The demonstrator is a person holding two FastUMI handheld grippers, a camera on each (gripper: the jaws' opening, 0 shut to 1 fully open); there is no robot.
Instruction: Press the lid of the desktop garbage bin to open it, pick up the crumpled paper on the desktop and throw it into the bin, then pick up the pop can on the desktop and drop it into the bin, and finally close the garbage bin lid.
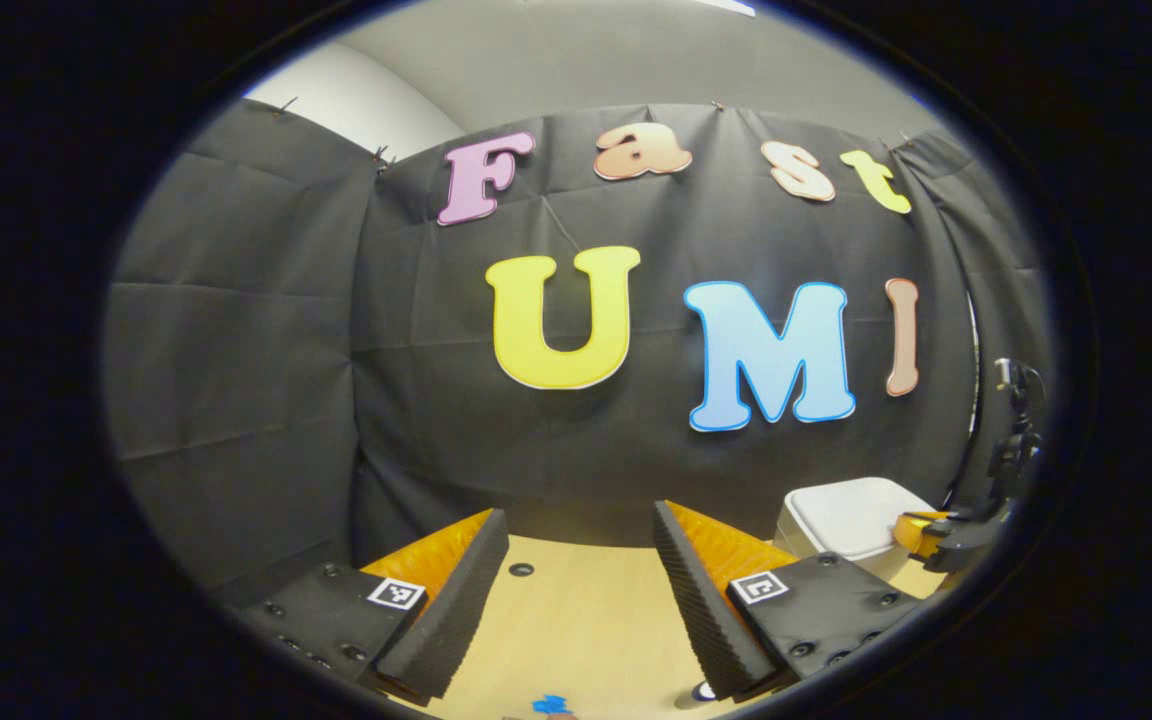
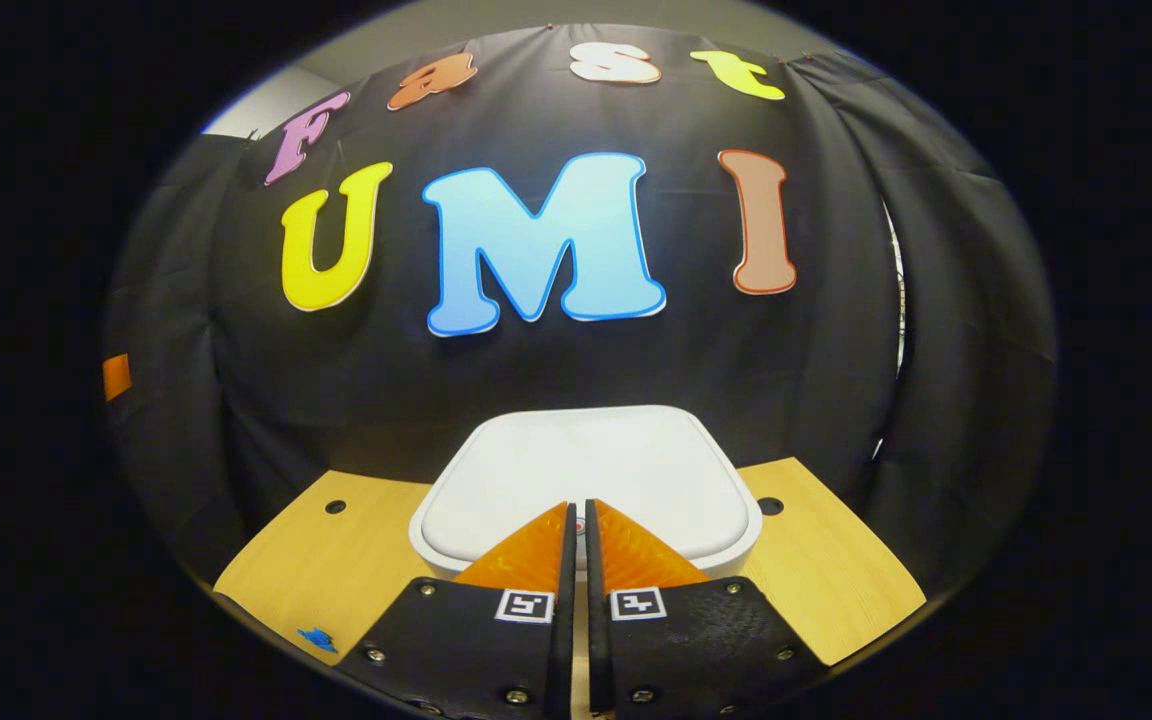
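Booth: black cloth wall behind a wooden desktop (image 2: 336,570).
Left gripper (image 1: 576,570): fingers spread wide, nothing between them, over the desktop's left part.
Bin (image 2: 586,480): white, near the back edge; lid down, contents hidden.
Right gripper (image 2: 576,520): fingers closed together, tips at the lid's front edge.
Progress: judged at the first step, lid not yet open; paper, can and closing remain.
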